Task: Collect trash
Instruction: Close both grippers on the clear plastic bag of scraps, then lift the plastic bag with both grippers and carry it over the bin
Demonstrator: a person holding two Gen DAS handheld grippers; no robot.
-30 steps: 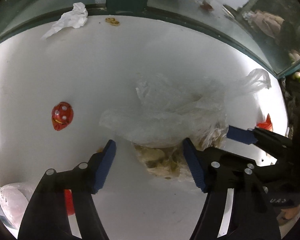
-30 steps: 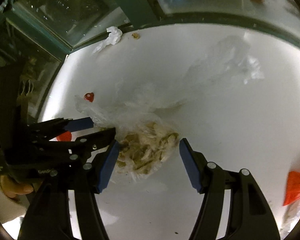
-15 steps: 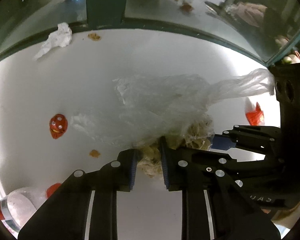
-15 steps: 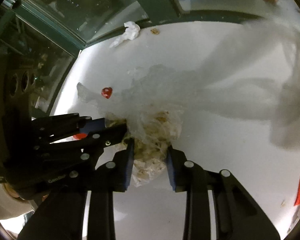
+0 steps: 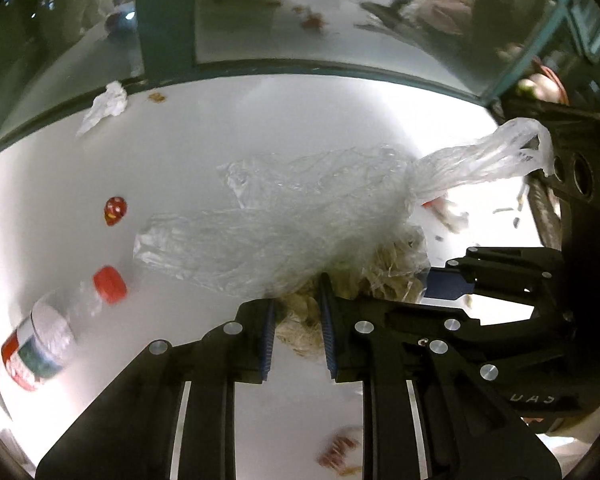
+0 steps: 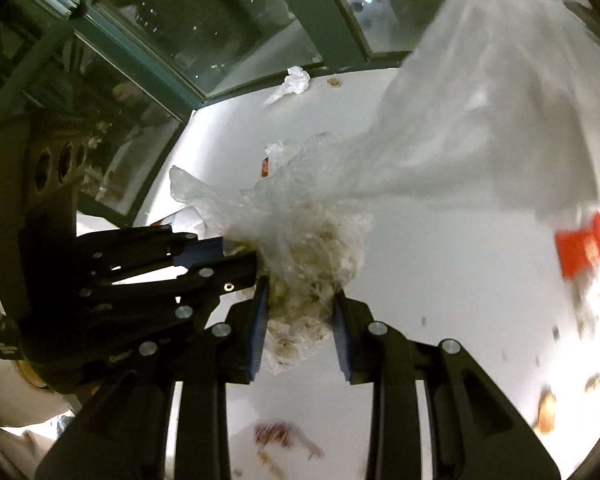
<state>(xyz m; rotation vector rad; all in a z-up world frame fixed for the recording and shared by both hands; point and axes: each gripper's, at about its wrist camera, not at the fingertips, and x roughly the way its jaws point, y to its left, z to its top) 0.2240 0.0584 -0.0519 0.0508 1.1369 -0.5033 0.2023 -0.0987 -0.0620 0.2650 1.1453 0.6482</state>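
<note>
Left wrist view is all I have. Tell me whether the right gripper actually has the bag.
Observer: Yes. The right gripper is shut on the bag, pinching its food-filled bottom between both fingers.
Operator: Now report where the bag's loose top sits for that camera.
Observer: It sweeps up close in front of the lens, blurred, and covers the upper right of the right wrist view.
</note>
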